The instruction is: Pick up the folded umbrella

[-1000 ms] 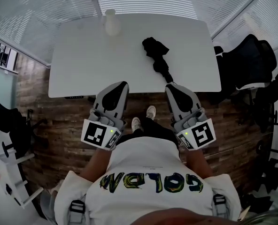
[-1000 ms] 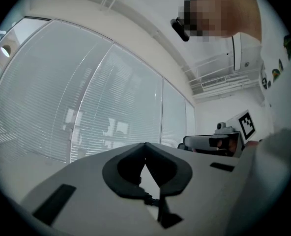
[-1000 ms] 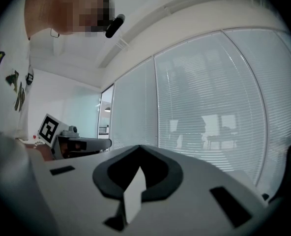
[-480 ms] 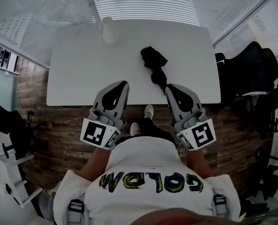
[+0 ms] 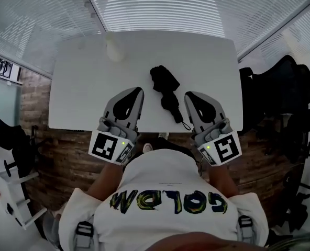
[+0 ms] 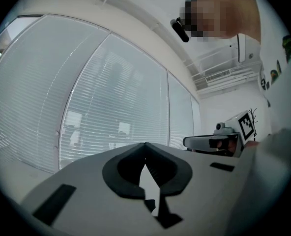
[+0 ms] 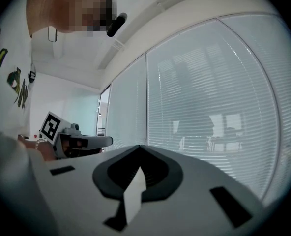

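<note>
Black folded umbrella dead ahead: a crumpled bundle of fabric at the far end, narrowing to a handle with a thin wrist loop at the near edge of the white table. It lies between my two claws, touching neither. My left gripper has its jaws pressed together, nothing in them. My right gripper is the same — tips meeting, empty. Any writing? Yellow-green letters run across my white shirt, upside down from here — I can't read them for sure.
</note>
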Demonstrator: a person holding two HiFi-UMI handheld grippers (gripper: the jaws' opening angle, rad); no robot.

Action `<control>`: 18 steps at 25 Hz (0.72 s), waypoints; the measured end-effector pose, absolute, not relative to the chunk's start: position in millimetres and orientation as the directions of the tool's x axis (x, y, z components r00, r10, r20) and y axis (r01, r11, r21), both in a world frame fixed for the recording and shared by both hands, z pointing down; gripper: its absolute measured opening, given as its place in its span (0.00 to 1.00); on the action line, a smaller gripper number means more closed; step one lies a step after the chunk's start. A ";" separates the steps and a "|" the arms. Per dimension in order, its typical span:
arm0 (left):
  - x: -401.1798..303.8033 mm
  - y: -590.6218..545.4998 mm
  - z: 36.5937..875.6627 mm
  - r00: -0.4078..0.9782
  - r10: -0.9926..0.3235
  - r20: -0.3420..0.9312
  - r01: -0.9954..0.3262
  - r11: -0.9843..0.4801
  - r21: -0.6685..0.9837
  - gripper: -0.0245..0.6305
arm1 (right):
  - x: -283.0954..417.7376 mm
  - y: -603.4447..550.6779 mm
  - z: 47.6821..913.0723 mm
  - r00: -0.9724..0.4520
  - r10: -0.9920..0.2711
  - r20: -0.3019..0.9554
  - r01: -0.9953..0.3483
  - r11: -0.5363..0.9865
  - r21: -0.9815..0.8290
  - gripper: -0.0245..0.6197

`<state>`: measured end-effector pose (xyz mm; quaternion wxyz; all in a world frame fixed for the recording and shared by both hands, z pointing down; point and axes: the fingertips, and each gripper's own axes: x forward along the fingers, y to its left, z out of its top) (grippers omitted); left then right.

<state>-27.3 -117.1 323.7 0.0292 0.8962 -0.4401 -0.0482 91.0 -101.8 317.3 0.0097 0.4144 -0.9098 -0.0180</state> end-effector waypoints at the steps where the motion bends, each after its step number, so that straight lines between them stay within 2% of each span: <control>1: -22.9 -122.1 323.3 0.607 -0.793 -0.061 -0.787 -0.610 0.093 0.05 | 96.0 -107.2 317.3 -0.657 -0.754 0.001 -0.754 0.656 0.041 0.05; 10: 9.1 -154.7 321.2 0.606 -0.794 -0.048 -0.789 -0.608 0.085 0.05 | 127.9 -143.4 313.8 -0.661 -0.750 -0.006 -0.750 0.661 0.037 0.05; 18: 7.9 -174.6 327.2 0.602 -0.798 -0.040 -0.792 -0.602 0.097 0.05 | 125.7 -165.0 319.3 -0.671 -0.741 0.015 -0.741 0.671 0.033 0.05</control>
